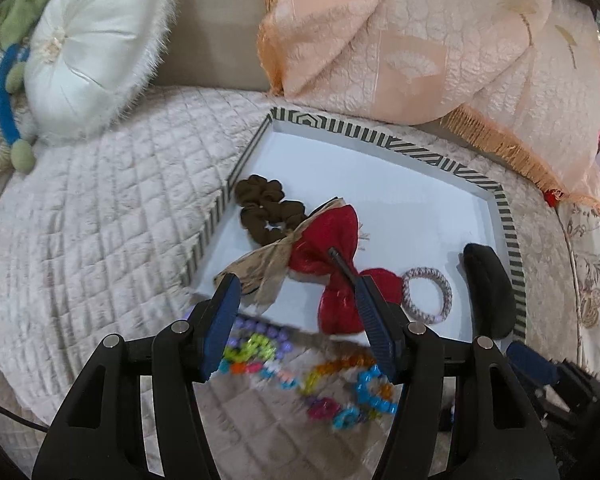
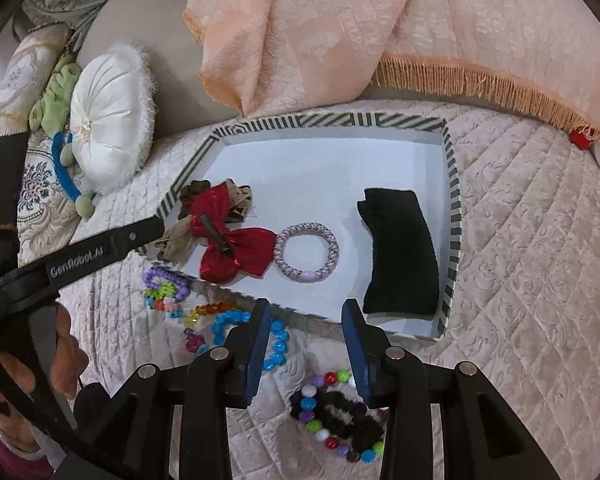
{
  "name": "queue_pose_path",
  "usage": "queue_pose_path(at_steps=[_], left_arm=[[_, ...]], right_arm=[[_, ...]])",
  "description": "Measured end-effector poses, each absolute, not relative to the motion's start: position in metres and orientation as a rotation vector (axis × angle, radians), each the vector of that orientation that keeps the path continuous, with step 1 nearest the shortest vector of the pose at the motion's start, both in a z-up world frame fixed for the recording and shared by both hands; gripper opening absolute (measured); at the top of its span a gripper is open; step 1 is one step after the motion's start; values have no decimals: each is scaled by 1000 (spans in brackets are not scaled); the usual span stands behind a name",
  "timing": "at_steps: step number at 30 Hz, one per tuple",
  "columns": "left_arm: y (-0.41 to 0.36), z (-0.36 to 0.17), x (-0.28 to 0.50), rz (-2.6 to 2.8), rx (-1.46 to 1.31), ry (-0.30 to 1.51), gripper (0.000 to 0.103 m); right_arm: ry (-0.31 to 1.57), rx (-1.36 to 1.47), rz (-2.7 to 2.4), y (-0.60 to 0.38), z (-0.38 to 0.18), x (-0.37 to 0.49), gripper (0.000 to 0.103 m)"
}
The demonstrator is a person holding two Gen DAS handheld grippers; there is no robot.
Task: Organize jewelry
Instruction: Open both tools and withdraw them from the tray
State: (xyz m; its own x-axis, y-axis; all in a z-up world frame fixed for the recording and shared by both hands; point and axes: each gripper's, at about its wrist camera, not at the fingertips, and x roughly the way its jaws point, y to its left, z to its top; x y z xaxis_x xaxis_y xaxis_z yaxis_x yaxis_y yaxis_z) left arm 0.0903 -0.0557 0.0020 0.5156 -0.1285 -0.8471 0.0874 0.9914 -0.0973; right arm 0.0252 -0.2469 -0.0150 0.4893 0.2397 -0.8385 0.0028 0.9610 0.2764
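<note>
We are partway through sorting hair pieces and beads into the tray [image 2: 454,208], which sits on the quilted bed [image 2: 520,260]. Already in it lie a brown scrunchie [image 1: 266,210], a tan bow [image 1: 260,272], a red bow [image 2: 236,246], a pale hair tie [image 2: 309,253] and a black pad [image 2: 400,252].

The left gripper [image 1: 296,320] hangs over the tray's near-left corner with its jaws wide apart and nothing between them; the red bow lies just beyond the tips, so we judge that a piece has just been set down there. The right gripper [image 2: 306,344] hovers over the bed just in front of the tray, jaws partly open and widening slightly, gripping nothing.

Outside the tray remain the blue bracelet [image 2: 276,344], several other coloured bead bracelets [image 2: 166,292] and a dark beaded band [image 2: 340,416]. Next, we think, the right gripper should drop onto the dark band below it, pinch one side, lift it clear of the tray wall and place it on bare tray floor.
</note>
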Motion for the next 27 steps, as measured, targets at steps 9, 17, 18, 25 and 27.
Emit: queue_pose_path(at_steps=[9,17,18,25,27], left_arm=[[-44,24,45,-131,-14,947,60],[-36,35,11,-116,16,897,60],[-34,36,8,-116,17,894,60],[-28,40,-11,-112,22,880,60],[-27,40,-14,-113,23,880,60]], right_arm=[[1008,219,138,-231,9,-3,35],[987,205,126,-224,18,-25,38],[986,202,124,-224,19,-28,38],[974,198,117,-223,25,-42,39],[974,200,115,-222,25,-46,39]])
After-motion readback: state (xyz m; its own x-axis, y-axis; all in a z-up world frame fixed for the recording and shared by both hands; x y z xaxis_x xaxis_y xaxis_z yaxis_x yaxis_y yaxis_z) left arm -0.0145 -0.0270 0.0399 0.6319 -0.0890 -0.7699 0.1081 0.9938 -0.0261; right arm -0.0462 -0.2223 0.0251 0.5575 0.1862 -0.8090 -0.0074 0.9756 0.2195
